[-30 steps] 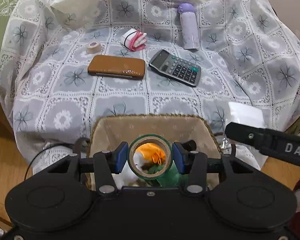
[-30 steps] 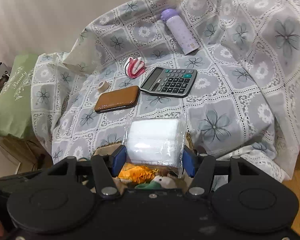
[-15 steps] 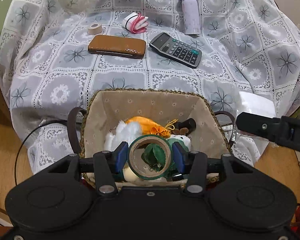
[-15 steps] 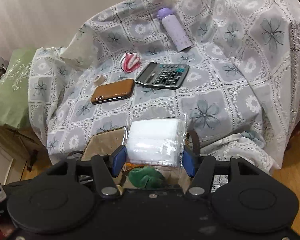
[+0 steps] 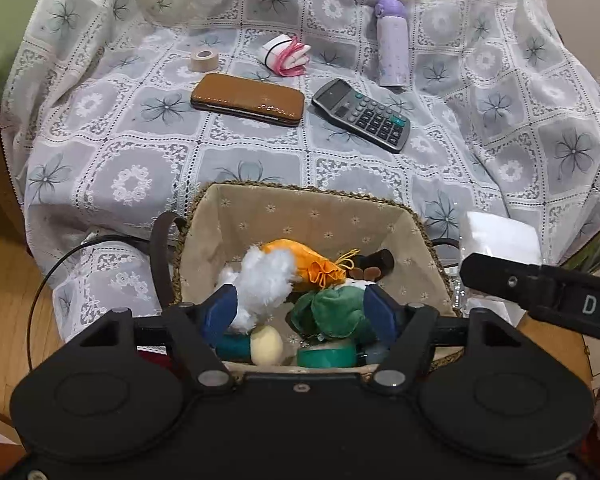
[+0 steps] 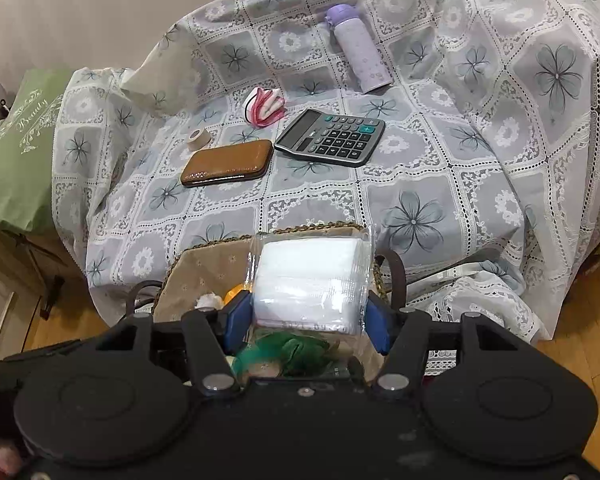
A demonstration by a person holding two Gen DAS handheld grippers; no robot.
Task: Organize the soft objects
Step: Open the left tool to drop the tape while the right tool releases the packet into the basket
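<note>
Two tools work over one basket (image 5: 416,232). The right tool (image 6: 306,316) is clenched on a clear-wrapped pack of white tissues (image 6: 312,280), which hangs above the basket's right side, not yet inside it. The left tool (image 5: 298,312) has just been opening its jaws; nothing is pressed between the blue pads, and the green tape roll (image 5: 326,356) lies on its side in the near end of the basket, just below them.

My judgement is that the step in hand is dropping the tissue pack in. To do it well, bring the pack toward the far, bare part of the lining and lower it before letting go. The left tool is best lifted clear first so the two do not collide. The wrapper is slippery and the pack soft, so a low release should keep it from bouncing off the rim.

The basket is woven, with a beige flower-print lining and dark handles. It holds a white fluffy toy (image 5: 266,280), an orange drawstring pouch (image 5: 308,264), a green plush (image 5: 330,312), a pale yellow ball (image 5: 266,346) and a small dark piece I cannot identify.

Farther off, on the surface under its lace cloth (image 5: 140,168), lie a brown case (image 5: 248,98), a calculator (image 5: 362,114), a small beige tape roll (image 5: 204,60), a pink-and-white bundle (image 5: 286,56) and a lilac bottle (image 5: 392,50).
</note>
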